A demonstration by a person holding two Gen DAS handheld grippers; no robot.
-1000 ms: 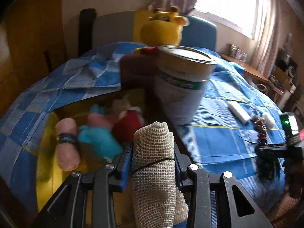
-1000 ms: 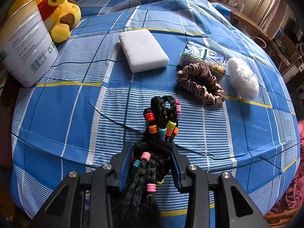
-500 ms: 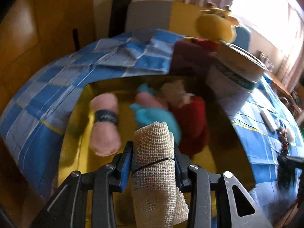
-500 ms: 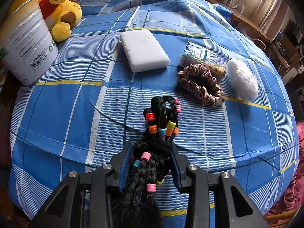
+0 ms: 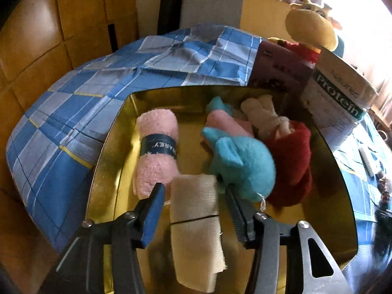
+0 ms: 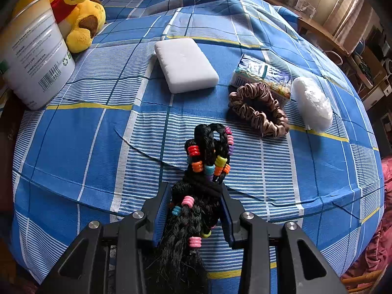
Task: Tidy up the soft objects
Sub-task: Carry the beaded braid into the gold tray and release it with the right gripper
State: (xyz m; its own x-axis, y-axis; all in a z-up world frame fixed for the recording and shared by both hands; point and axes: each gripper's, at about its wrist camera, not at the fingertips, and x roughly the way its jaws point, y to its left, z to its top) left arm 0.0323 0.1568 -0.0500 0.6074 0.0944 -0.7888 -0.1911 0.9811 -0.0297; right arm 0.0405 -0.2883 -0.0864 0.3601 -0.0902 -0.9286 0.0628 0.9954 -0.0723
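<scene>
Left wrist view shows the beige mesh roll, bound by a thin dark band, lying between the parted fingers of the left gripper; a gap shows on either side of it, so the jaws stand open and the roll looks let go over the near floor of the gold tin. Just beyond the roll in the tin sit a pink towel roll with a navy paper band to the left and a turquoise plush to the right, the plush nudging the right finger; behind that lie a red plush, a pale pink cloth and a cream piece. Beyond the tin's far right corner stand a protein can and a yellow bear in a red shirt. To finish this step well, I would draw the left tool straight back and up, so neither finger drags the roll or snags the turquoise plush. On the right wrist view, the right gripper is clamped on a black braided hairpiece strung with coloured beads, held above the blue checked cloth. Past the hairpiece lie a white pad, a brown satin scrunchie, a printed packet touching it, and a white fluffy bundle, all apparently waiting their turn.
</scene>
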